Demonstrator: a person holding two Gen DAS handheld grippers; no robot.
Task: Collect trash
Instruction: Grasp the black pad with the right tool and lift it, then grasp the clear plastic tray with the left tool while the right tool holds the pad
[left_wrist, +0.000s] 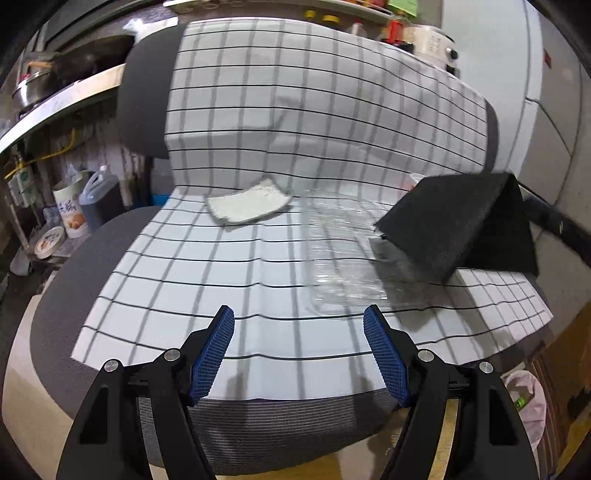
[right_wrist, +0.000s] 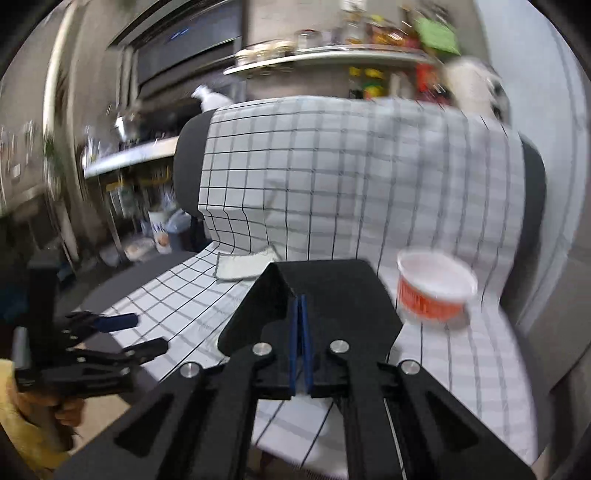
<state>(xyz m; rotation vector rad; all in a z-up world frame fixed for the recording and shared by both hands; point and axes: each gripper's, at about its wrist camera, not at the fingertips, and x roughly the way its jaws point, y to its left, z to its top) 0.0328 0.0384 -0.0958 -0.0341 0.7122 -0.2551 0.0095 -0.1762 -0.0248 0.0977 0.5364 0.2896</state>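
Two grippers work over a grey mesh office chair (left_wrist: 55, 306) draped with a white cloth checked in black and grey lines (left_wrist: 258, 122). In the left wrist view, the left gripper (left_wrist: 299, 350) hovers above the front edge of the seat with its blue-padded jaws spread wide and nothing between them. On the seat ahead of it lies a crumpled sheet of clear plastic film (left_wrist: 343, 266), blurred, to the right of the middle. A folded white paper towel (left_wrist: 251, 205) rests near the crease where the seat meets the backrest.

The right gripper (right_wrist: 301, 332) has its blue pads pressed together. A stiff, folded black sheet (right_wrist: 332, 295) stands like a tent around its fingertips; whether the pads pinch it cannot be told from the right wrist view. In the left view the same black sheet (left_wrist: 454, 225) hangs over the right end of the plastic film.

A white round tub with an orange label (right_wrist: 436, 291) stands on the cloth at the right side of the seat, near the backrest. A hand in a yellow sleeve (right_wrist: 66, 410) holds the left gripper (right_wrist: 136, 332) at the left.
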